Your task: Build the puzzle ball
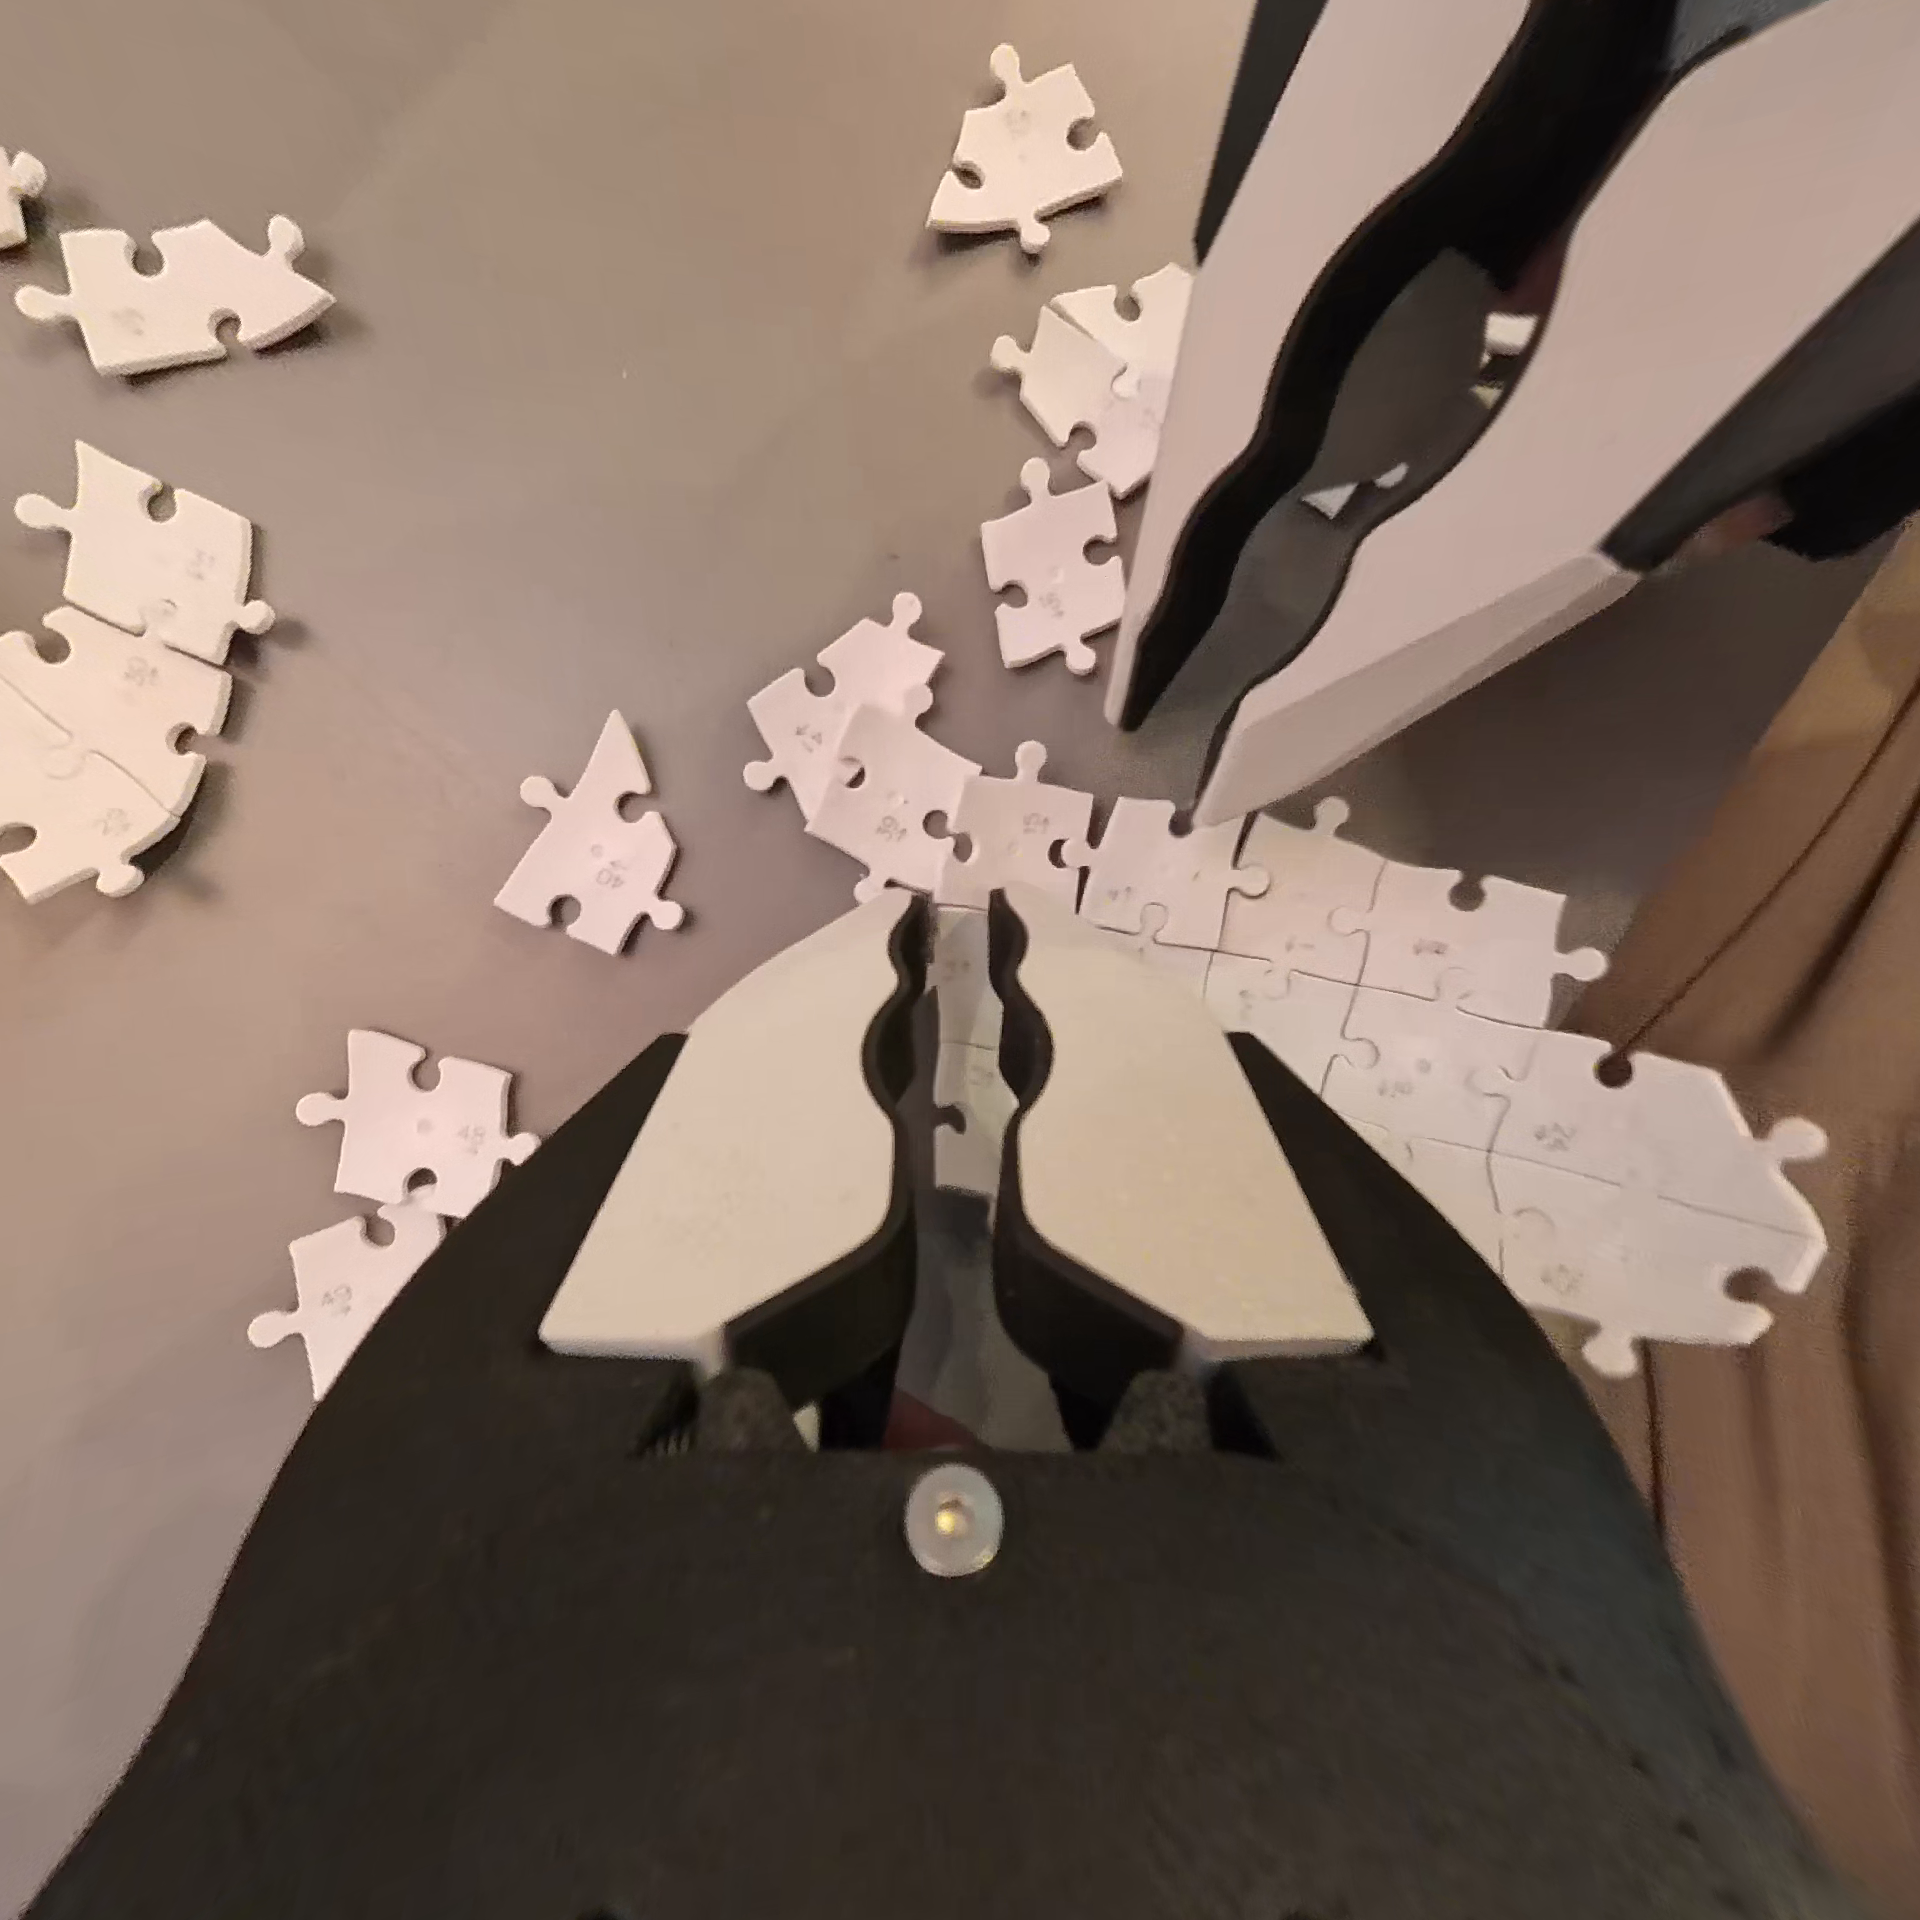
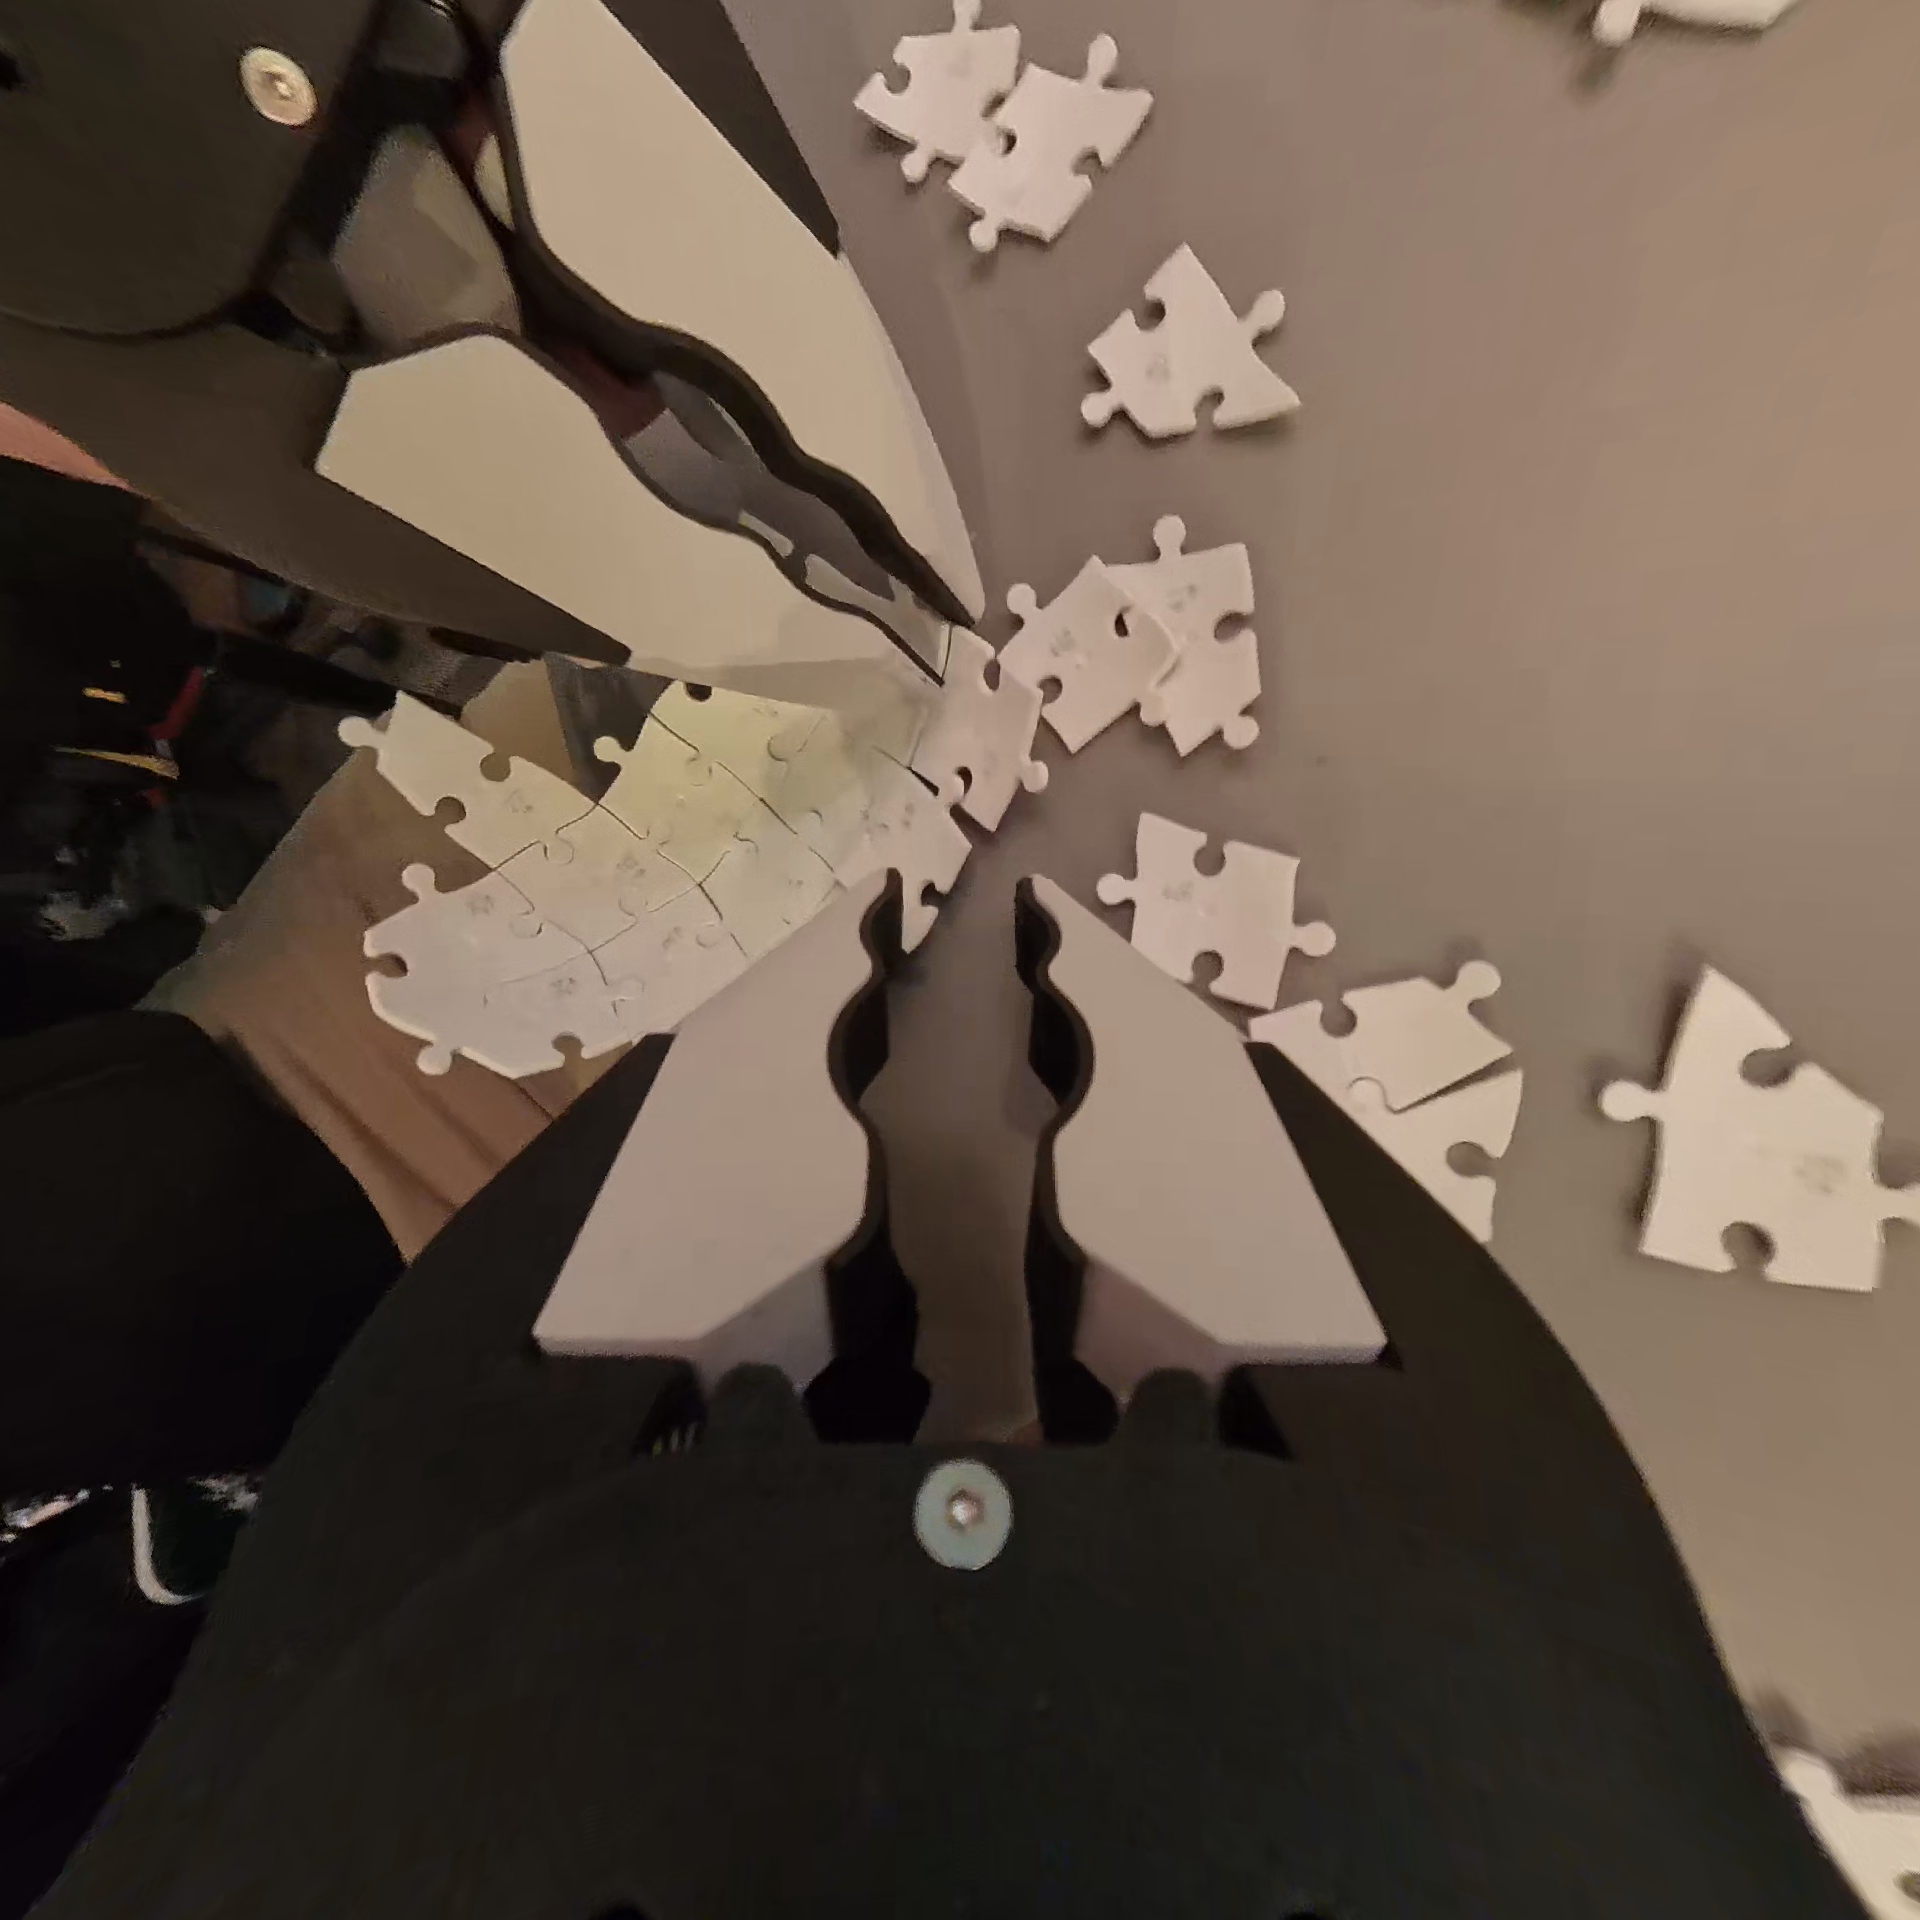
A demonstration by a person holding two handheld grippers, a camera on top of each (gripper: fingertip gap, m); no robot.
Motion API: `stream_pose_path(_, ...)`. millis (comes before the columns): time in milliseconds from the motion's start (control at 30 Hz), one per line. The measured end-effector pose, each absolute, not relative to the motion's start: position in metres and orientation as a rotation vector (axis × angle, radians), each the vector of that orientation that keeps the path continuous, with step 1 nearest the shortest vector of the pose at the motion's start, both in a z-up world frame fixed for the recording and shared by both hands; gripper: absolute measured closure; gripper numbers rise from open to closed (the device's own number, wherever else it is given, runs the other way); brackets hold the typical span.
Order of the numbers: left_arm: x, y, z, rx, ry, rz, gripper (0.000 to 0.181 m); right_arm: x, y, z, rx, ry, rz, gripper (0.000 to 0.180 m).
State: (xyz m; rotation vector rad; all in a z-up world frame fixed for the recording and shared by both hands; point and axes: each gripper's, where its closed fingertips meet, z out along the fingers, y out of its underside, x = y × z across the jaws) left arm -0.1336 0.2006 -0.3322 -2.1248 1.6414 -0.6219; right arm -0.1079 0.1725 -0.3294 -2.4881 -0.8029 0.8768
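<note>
- Black housing of the left gripper [image 1: 956, 904] fills the bottom of its own view; its white fingers stand only narrowly apart at the tips, pinching the near edge of the assembled puzzle sheet [image 1: 1455, 1039], which runs from there toward four o'clock and hangs out past the table edge [image 1: 1621, 831].
- Right gripper [image 2: 956, 894] has its fingers parted with nothing between them. In the left wrist view it comes in from one o'clock, and one fingertip [image 1: 1210, 805] touches the top edge of the sheet's outermost joined pieces.
- Grey table [image 2: 1558, 623] carries the loose white pieces [image 2: 1210, 914], scattered from one to four o'clock in the right wrist view, some overlapping.
- Step in hand, as I judge it: adding or seating a piece in the curved row [image 1: 987, 821] at the sheet's table-side end. The build is early; a shallow curved panel, no ball yet.
- Next move likely calls for the left gripper to hold the sheet steady while the right presses the tab home or goes for a loose piece. Too hard a push could pop neighbouring joints.
</note>
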Motion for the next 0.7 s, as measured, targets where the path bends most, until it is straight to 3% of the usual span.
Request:
stream_pose_path(300,-0.135,0.197,-0.333,-2.133,1.635,-0.679,0.170,-0.123,0.171,-0.336,-2.488,-0.694,1.035,0.174)
stream_pose_path(700,-0.131,0.201,-0.324,-2.089,1.615,-0.852,0.162,-0.127,0.174,-0.334,-2.427,-0.725,1.034,0.176)
